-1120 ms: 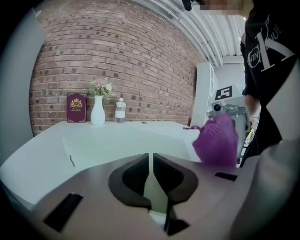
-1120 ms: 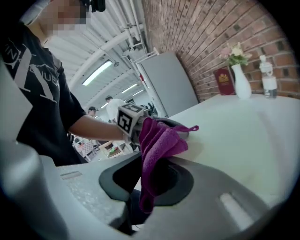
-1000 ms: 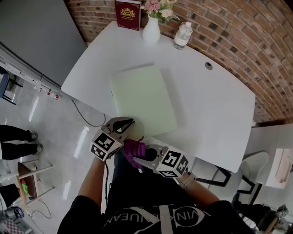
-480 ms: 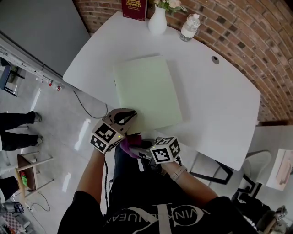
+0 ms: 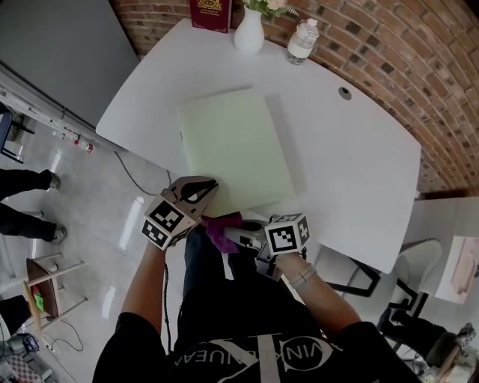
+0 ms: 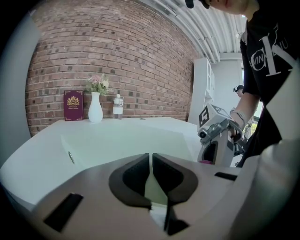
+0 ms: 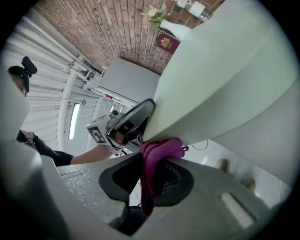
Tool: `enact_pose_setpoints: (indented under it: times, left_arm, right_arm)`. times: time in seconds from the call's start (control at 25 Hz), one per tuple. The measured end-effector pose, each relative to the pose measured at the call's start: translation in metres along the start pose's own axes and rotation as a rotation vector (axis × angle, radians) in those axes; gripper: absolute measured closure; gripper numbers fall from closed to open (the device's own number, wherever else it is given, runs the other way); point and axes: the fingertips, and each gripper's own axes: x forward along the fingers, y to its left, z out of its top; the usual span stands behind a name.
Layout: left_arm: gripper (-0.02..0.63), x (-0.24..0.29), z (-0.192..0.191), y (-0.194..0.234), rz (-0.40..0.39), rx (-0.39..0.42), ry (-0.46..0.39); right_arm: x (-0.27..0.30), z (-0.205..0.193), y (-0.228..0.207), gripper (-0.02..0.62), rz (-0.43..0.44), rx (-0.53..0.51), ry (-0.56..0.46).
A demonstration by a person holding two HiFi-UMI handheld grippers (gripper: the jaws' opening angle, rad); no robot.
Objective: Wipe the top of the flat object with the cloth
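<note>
Magenta cloth [image 5: 221,228] is hanging clamped in right gripper [image 5: 238,230] beside pad [image 5: 236,149], left gripper [image 5: 202,188] closed, wiping unstarted.

Brick-walled office or studio room
Beyond the left gripper [image 5: 212,182], a white table [image 5: 352,164] runs to an exposed brick wall [image 5: 389,45], with a red book [image 5: 211,15], flower vase [image 5: 249,35] and water bottle [image 5: 300,43] at its far edge; glossy floor [image 5: 90,194] lies to the gripper's left.

You have open room over the pale green pad [image 5: 236,146] and the bare white table [image 5: 359,172] to its right. Along the far edge the red book [image 5: 210,13], white vase [image 5: 248,35] and water bottle [image 5: 300,41] stand in your way.
</note>
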Motion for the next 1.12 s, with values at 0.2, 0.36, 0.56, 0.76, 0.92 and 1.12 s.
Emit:
enact_pose_setpoints:
  times: [0.2,0.36,0.56,0.76,0.92,1.12]
  left_arm:
    - [0.58,0.001,-0.001,0.001,-0.01,0.01,-0.003]
    - [0.58,0.0,-0.003,0.001,-0.01,0.017,0.001]
    - [0.58,0.001,-0.001,0.001,-0.015,0.025,-0.006]
    - [0.58,0.002,-0.003,0.0,-0.019,0.02,-0.005]
    - [0.581,0.001,-0.002,0.001,-0.029,0.024,-0.001]
    - [0.581,0.001,-0.005,0.001,-0.036,0.006,0.01]
  right_arm:
    - [-0.027,0.01,-0.017,0.531,-0.065,0.009,-0.042]
    - [-0.058,0.021,-0.033,0.531,-0.141,0.017,-0.095]
    - [-0.099,0.034,-0.047,0.531,-0.221,0.029,-0.172]
    - [-0.144,0.044,-0.064,0.531,-0.293,0.069,-0.275]
    - [-0.167,0.054,-0.068,0.531,-0.336,0.072,-0.339]
    - [-0.193,0.062,-0.074,0.531,-0.385,0.081,-0.407]
